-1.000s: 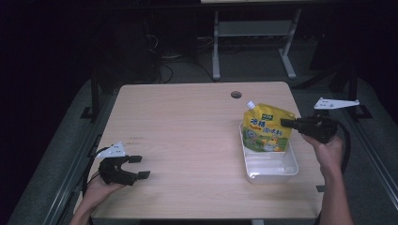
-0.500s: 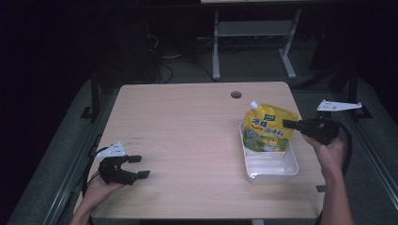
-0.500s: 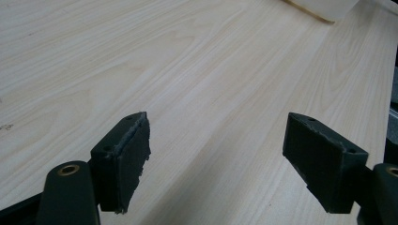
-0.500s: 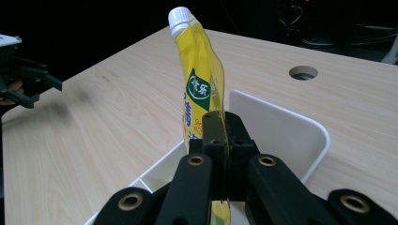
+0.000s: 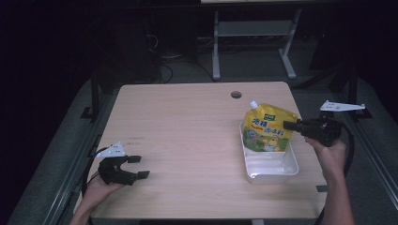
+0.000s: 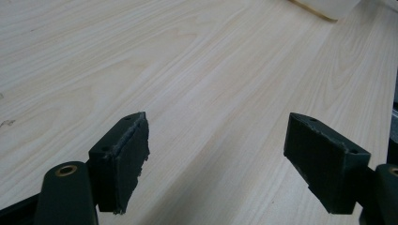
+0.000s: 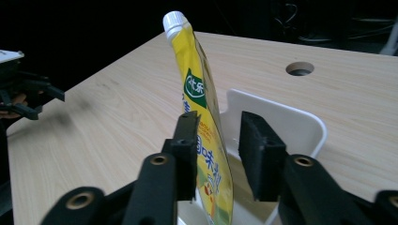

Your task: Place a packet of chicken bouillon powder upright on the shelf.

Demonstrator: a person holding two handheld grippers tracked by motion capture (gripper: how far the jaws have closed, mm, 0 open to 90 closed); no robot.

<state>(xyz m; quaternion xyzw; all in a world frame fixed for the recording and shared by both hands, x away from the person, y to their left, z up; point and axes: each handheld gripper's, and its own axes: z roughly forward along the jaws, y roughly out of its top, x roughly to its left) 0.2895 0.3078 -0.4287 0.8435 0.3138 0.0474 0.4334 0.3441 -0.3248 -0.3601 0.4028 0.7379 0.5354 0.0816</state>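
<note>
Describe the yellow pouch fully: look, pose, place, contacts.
The yellow pouch is a soft spouted bag with a white screw cap at its top corner, a green logo and printed fruit art. It stands upright in the far end of the white tray, between the jaws of the right gripper, which stand slightly apart around its edge.

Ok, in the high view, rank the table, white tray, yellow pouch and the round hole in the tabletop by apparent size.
1. Table
2. White tray
3. Yellow pouch, close to the tray, and standing nearer the camera, so unsure
4. Round hole
</note>
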